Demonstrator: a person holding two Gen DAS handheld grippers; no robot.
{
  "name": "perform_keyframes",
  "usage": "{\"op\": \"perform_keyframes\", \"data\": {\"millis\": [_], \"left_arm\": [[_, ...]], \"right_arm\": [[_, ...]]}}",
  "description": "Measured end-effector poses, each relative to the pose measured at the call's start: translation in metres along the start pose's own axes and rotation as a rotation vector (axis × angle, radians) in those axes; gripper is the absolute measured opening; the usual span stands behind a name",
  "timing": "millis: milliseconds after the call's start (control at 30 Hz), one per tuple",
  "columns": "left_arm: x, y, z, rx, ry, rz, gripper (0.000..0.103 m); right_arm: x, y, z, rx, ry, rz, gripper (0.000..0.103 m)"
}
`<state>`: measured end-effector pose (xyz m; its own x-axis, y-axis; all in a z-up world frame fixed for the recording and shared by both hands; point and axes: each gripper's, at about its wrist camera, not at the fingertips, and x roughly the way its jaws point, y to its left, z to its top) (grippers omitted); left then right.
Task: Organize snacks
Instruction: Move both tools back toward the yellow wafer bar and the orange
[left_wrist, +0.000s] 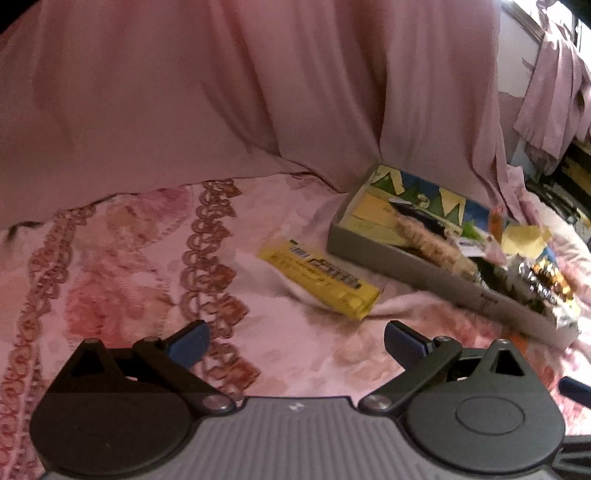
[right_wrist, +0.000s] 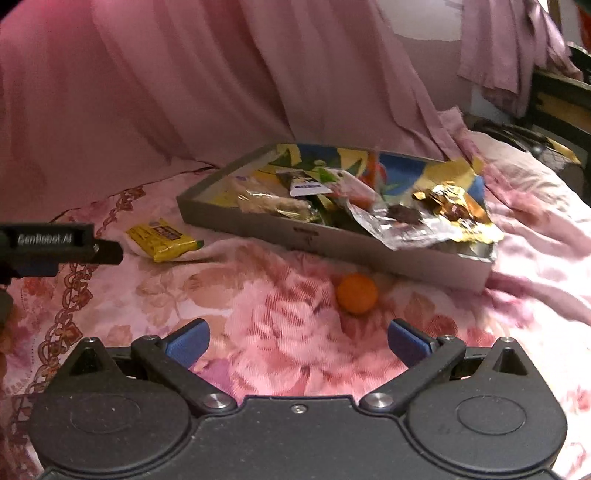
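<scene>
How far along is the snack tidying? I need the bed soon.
Mostly done: several wrappers already sit in the gray box. Nothing is in hand; the left tongs and right tongs are open and empty. Left on the bedspread: the yellow snack bar and an orange ball.

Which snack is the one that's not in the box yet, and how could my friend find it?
Find the grey box full of wrappers on the pink flowery bedspread. Just outside its left end lies a yellow snack bar, flat on the cloth. It is long, with a dark label, unlike the small round orange ball in front of the box.
</scene>
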<state>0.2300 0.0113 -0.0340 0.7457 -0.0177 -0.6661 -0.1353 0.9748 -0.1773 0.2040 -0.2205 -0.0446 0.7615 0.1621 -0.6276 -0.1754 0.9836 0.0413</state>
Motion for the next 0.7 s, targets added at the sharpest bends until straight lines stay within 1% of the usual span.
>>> {"op": "perform_keyframes", "data": {"millis": [67, 133, 200, 267, 367, 433, 533, 700], "left_arm": [[0.007, -0.001, 0.002, -0.025, 0.013, -0.031, 0.102], [0.017, 0.0, 0.004, -0.058, 0.03, -0.082, 0.102], [0.027, 0.0, 0.007, -0.098, 0.036, -0.109, 0.102], [0.036, 0.0, 0.01, -0.13, 0.039, -0.126, 0.102], [0.048, -0.001, 0.013, -0.163, 0.032, -0.158, 0.102], [0.051, -0.003, 0.014, -0.167, 0.007, -0.144, 0.102], [0.055, -0.007, 0.02, -0.109, -0.03, -0.11, 0.102], [0.067, -0.012, 0.033, 0.068, -0.035, -0.071, 0.102]], "right_arm": [[0.008, -0.004, 0.002, -0.016, -0.013, 0.004, 0.102], [0.015, -0.009, 0.004, -0.023, -0.028, 0.005, 0.102], [0.022, -0.016, 0.006, -0.005, -0.04, -0.003, 0.102], [0.029, -0.025, 0.005, 0.034, -0.045, 0.001, 0.102], [0.039, -0.038, 0.005, 0.096, -0.039, 0.03, 0.102], [0.044, -0.045, 0.006, 0.132, -0.04, 0.045, 0.101], [0.049, -0.049, 0.006, 0.159, -0.035, 0.062, 0.097], [0.052, -0.049, 0.005, 0.165, -0.031, 0.085, 0.089]]}}
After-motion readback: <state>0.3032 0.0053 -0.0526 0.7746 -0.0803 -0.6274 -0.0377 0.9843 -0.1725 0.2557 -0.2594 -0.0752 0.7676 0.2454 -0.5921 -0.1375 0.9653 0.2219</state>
